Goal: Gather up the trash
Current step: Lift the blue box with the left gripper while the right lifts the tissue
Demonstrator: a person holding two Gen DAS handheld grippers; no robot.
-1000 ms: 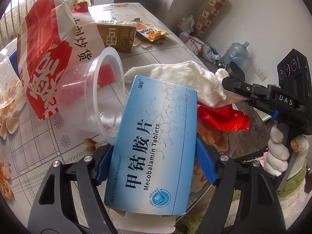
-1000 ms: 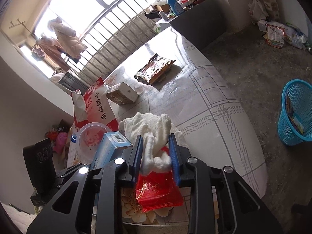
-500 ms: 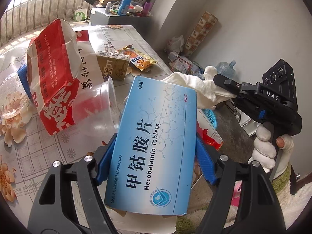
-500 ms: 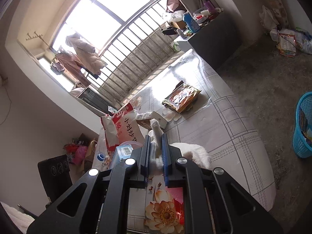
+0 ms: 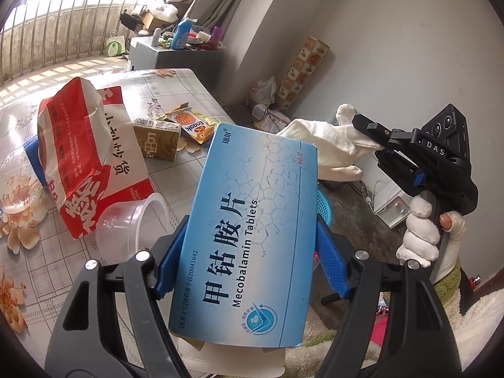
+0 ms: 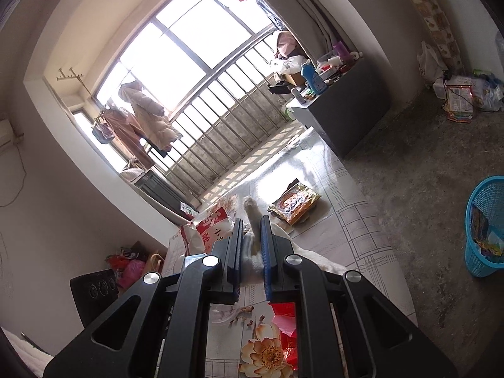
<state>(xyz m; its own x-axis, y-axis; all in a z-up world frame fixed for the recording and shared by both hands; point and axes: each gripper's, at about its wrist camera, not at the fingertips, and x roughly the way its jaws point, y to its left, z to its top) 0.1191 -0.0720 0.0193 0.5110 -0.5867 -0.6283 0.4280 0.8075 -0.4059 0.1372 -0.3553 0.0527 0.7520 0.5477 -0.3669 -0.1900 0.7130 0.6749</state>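
— Where did the trash sit?

— The left gripper (image 5: 249, 252) had its fingers clenched on the blue tablet box (image 5: 252, 220), long axis running straight out along them — lifted off the counter (image 5: 176, 85). The right gripper (image 6: 251, 252) was pinched on a white cloth (image 5: 327, 148).

— And the blue basket (image 6: 483, 230)?

— On the floor, right of the counter; the right gripper seemed nearer.

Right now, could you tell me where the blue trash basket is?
In the right wrist view, the blue trash basket stands on the floor at far right, beyond the table edge.
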